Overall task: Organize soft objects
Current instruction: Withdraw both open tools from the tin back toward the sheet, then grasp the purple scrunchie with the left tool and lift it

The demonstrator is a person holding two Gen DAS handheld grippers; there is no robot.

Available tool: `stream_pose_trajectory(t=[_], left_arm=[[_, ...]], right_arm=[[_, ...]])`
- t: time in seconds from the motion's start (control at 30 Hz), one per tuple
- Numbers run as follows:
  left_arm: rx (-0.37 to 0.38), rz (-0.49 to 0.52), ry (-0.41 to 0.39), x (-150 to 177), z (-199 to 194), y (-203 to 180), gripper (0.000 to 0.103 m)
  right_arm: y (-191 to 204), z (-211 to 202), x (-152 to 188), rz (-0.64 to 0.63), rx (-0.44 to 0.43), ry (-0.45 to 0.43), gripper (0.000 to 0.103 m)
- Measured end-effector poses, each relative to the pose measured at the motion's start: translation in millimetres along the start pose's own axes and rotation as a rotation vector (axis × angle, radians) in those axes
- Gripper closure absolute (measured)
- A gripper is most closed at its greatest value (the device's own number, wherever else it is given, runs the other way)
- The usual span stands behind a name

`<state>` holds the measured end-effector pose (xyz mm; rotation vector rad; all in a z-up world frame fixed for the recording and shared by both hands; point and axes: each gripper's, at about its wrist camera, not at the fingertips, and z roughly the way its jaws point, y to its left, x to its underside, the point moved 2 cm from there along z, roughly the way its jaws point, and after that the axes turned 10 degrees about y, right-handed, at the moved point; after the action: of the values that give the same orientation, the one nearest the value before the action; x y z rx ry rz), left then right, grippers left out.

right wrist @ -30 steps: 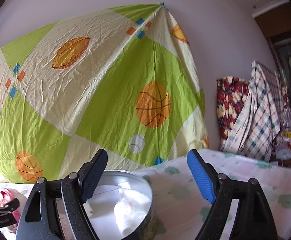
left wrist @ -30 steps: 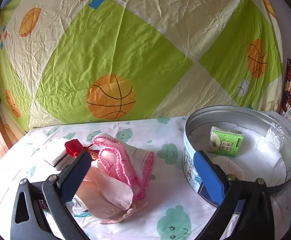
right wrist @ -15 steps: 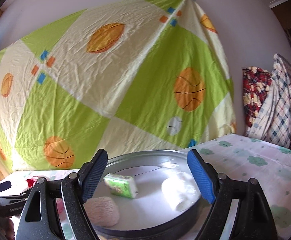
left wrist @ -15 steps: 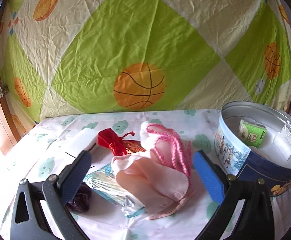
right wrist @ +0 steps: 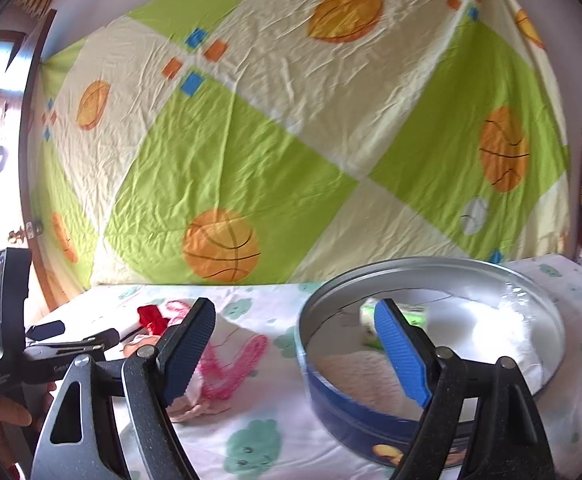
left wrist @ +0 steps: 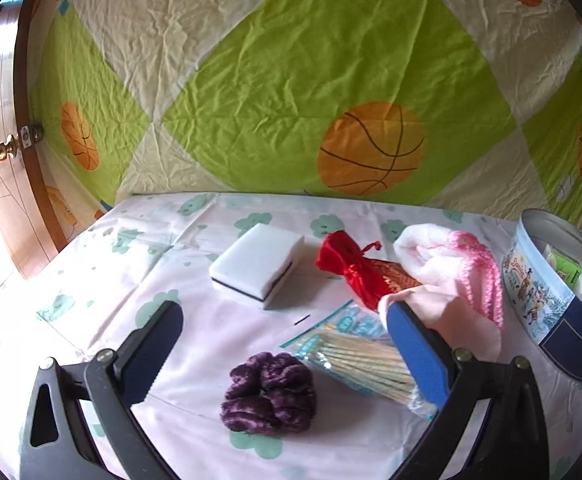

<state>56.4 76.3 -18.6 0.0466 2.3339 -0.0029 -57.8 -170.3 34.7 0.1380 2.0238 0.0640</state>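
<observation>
Both your left gripper (left wrist: 283,354) and right gripper (right wrist: 295,350) gape wide, empty; left frames the purple scrunchie (left wrist: 269,394) left of the cookie tin (left wrist: 547,312), ready for pickup.

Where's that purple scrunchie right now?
In the left wrist view, the purple scrunchie lies on the tablecloth between the open fingers, beside the cotton swab packet.

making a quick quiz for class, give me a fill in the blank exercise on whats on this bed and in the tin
1. The scrunchie between the left tongs is ____ in colour.
2. The sponge lies to the left of the ____ pouch.
3. The green tissue pack sits inside the round ____.
4. Both tongs are ____, gripping nothing.

Missing words: purple; red; tin; open
</observation>
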Motion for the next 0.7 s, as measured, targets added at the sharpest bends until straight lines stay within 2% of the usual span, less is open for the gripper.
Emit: stream_pose_trajectory(t=[0.13, 0.2, 0.3, 0.37, 0.47, 0.5, 0.53, 0.63, 0.7], left_arm=[[-0.033, 0.018, 0.03, -0.2, 6.8, 15.2, 0.0], [-0.014, 0.031, 0.061, 0.6, 11.1, 21.2, 0.0], [0.055, 0.053, 0.137, 4.2, 19.8, 25.2, 0.0], [0.064, 0.071, 0.189, 8.4, 26.9, 23.5, 0.0], [0.034, 0.092, 0.226, 13.1, 32.8, 20.6, 0.0], [0.033, 0.094, 0.23, 13.4, 33.1, 20.7, 0.0], [0.032, 0.093, 0.232, 13.7, 32.8, 21.8, 0.0], [0.017, 0.069, 0.266, 14.4, 38.7, 29.2, 0.0], [0.039, 0.047, 0.299, 16.7, 43.5, 33.3, 0.005]], right_arm=[[22.9, 17.3, 4.0, -0.045, -0.076, 0.091, 0.02], [35.0, 27.2, 6.9, -0.071, -0.134, 0.156, 0.02], [52.9, 37.6, 10.6, -0.111, -0.191, 0.214, 0.02], [64.0, 43.4, 12.7, -0.125, -0.226, 0.237, 0.02], [78.4, 51.7, 14.5, -0.134, -0.275, 0.264, 0.02], [83.0, 53.6, 14.6, -0.138, -0.289, 0.265, 0.023], [87.7, 55.4, 14.3, -0.146, -0.3, 0.265, 0.028], [102.8, 63.9, 12.0, -0.187, -0.321, 0.271, 0.03], [111.8, 71.6, 11.3, -0.207, -0.34, 0.29, 0.03]])
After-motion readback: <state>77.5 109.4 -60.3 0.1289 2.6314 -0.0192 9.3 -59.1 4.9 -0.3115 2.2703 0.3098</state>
